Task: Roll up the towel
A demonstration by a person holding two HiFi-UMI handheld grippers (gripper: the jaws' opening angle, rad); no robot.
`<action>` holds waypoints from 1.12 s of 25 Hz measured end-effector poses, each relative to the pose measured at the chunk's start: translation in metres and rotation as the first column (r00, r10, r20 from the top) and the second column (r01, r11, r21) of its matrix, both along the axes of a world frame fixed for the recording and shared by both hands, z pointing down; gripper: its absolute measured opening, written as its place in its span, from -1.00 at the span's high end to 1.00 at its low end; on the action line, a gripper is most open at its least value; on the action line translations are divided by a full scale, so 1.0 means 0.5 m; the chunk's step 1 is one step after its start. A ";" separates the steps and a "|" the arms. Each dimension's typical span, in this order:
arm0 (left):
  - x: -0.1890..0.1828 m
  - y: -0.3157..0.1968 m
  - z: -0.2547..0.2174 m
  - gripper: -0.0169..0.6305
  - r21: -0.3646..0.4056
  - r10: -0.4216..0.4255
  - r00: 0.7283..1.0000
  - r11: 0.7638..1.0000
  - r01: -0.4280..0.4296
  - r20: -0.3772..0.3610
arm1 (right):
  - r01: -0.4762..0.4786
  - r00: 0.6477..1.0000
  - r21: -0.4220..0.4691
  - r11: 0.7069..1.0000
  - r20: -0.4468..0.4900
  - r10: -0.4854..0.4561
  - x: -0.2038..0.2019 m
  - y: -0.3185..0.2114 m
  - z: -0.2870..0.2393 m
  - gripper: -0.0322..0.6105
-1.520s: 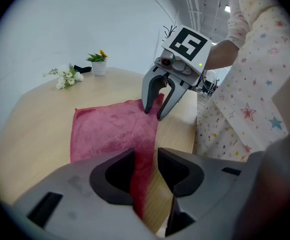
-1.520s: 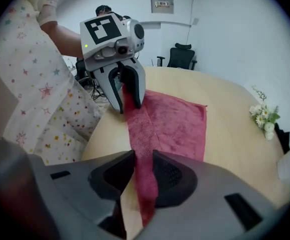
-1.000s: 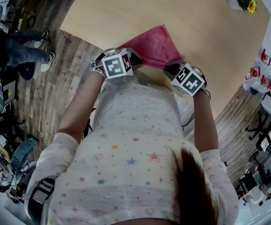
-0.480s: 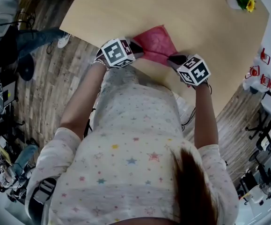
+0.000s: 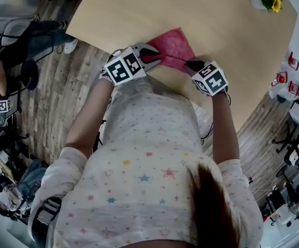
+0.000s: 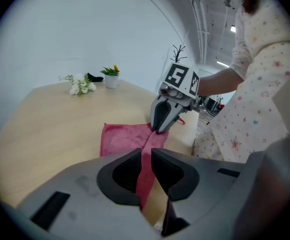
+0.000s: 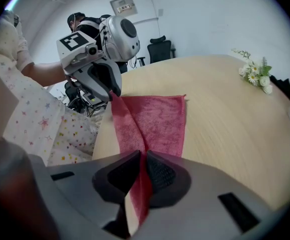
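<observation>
A red towel [image 5: 174,44] lies on the wooden table [image 5: 216,19] close to its near edge. Both grippers hold the towel's near edge, lifted off the table as a taut strip between them. My left gripper [image 5: 158,61] pinches the left end; in the left gripper view the red cloth [image 6: 122,139] runs between its pads [image 6: 146,156]. These jaws have just eased open a little, with the cloth still pinched. My right gripper [image 5: 189,64] is shut on the right end [image 7: 143,159]. Each gripper appears in the other's view: the right [image 6: 160,129], the left [image 7: 113,95].
A small pot with a yellow flower [image 5: 267,0] and a bunch of white flowers [image 6: 79,86] stand at the table's far side. The table edge runs just under my grippers. People stand on the wooden floor at the left [image 5: 30,35].
Both grippers have moved away from the body and over the towel, lifting its near edge. The left marker cube has tilted. The people at the left have shifted.
</observation>
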State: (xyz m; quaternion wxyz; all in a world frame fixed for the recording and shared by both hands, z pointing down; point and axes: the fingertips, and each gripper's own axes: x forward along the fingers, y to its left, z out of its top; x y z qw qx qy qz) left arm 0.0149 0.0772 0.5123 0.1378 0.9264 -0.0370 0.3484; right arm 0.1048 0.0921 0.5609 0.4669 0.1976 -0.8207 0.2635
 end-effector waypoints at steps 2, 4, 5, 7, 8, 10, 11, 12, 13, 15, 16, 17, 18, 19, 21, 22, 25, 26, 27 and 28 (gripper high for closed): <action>0.006 0.021 0.024 0.82 0.004 0.044 0.998 0.999 -0.044 0.051 | -0.006 1.000 -0.004 1.000 0.001 0.006 0.004 -0.002 0.002 0.77; 0.003 0.035 0.060 0.76 0.017 0.076 0.990 0.997 -0.079 0.121 | -0.008 1.000 -0.005 1.000 0.001 0.008 0.002 -0.001 0.001 0.77; 0.001 0.038 0.075 0.71 0.020 0.083 0.986 0.996 -0.087 0.144 | -0.008 1.000 -0.002 1.000 0.001 0.008 0.002 -0.001 -0.001 0.76; 0.002 0.036 0.092 0.71 0.016 0.081 0.984 0.996 -0.084 0.157 | -0.009 1.000 0.023 1.000 -0.002 0.009 0.007 -0.007 -0.010 0.71; 0.004 0.035 0.095 0.71 0.013 0.077 0.985 0.997 -0.080 0.155 | -0.007 1.000 0.047 0.999 -0.002 0.007 0.011 -0.011 -0.019 0.65; 0.005 0.033 0.096 0.70 0.014 0.074 0.986 0.997 -0.077 0.152 | 0.008 1.000 0.105 0.994 0.015 -0.009 0.010 -0.018 -0.047 0.61; 0.004 0.033 0.095 0.70 0.015 0.075 0.986 0.997 -0.078 0.151 | 0.016 0.999 0.127 0.992 0.034 -0.021 0.004 -0.018 -0.063 0.61; 0.002 0.033 0.094 0.70 0.015 0.076 0.986 0.997 -0.079 0.151 | 0.025 0.998 0.139 0.990 0.056 -0.033 -0.006 -0.014 -0.078 0.62; 0.000 0.032 0.094 0.70 0.014 0.076 0.986 0.997 -0.079 0.150 | 0.036 0.996 0.143 0.989 0.076 -0.047 -0.018 -0.006 -0.088 0.61; -0.002 0.030 0.092 0.70 0.013 0.075 0.986 0.997 -0.078 0.152 | 0.075 0.993 0.140 0.987 0.080 -0.086 -0.039 0.016 -0.085 0.59; -0.002 0.030 0.092 0.70 0.012 0.075 0.985 0.997 -0.078 0.153 | 0.100 0.992 0.139 0.985 0.057 -0.109 -0.043 0.028 -0.073 0.56; -0.001 0.030 0.091 0.69 0.012 0.076 0.985 0.997 -0.079 0.153 | 0.127 0.991 0.139 0.982 0.022 -0.131 -0.042 0.038 -0.055 0.51; 0.000 0.032 0.091 0.69 0.011 0.080 0.985 0.996 -0.083 0.153 | 0.150 0.989 0.143 0.978 -0.019 -0.148 -0.037 0.045 -0.035 0.46; 0.001 0.034 0.091 0.66 0.008 0.089 0.984 0.996 -0.091 0.153 | 0.165 0.986 0.152 0.974 -0.055 -0.159 -0.030 0.047 -0.019 0.44; 0.001 0.045 0.091 0.52 0.004 0.124 0.980 0.992 -0.126 0.156 | 0.168 0.984 0.176 0.970 -0.087 -0.154 -0.022 0.042 -0.004 0.47; 0.001 0.052 0.093 0.45 0.008 0.147 0.976 0.989 -0.150 0.161 | 0.162 0.985 0.187 0.969 -0.090 -0.147 -0.021 0.038 -0.003 0.50; -0.003 0.053 0.098 0.41 0.048 0.165 0.969 0.983 -0.177 0.182 | 0.159 0.985 0.202 0.966 -0.093 -0.143 -0.018 0.034 -0.007 0.64; -0.004 0.048 0.098 0.48 0.055 0.151 0.971 0.985 -0.164 0.185 | 0.161 0.985 0.197 0.967 -0.091 -0.146 -0.017 0.036 -0.009 0.71; -0.006 0.045 0.096 0.67 0.053 0.140 0.973 0.987 -0.152 0.184 | 0.164 0.985 0.184 0.969 -0.086 -0.151 -0.017 0.039 -0.010 0.77; -0.007 0.045 0.094 0.71 0.040 0.138 0.974 0.988 -0.147 0.180 | 0.169 0.984 0.165 0.972 -0.079 -0.157 -0.017 0.045 -0.011 0.80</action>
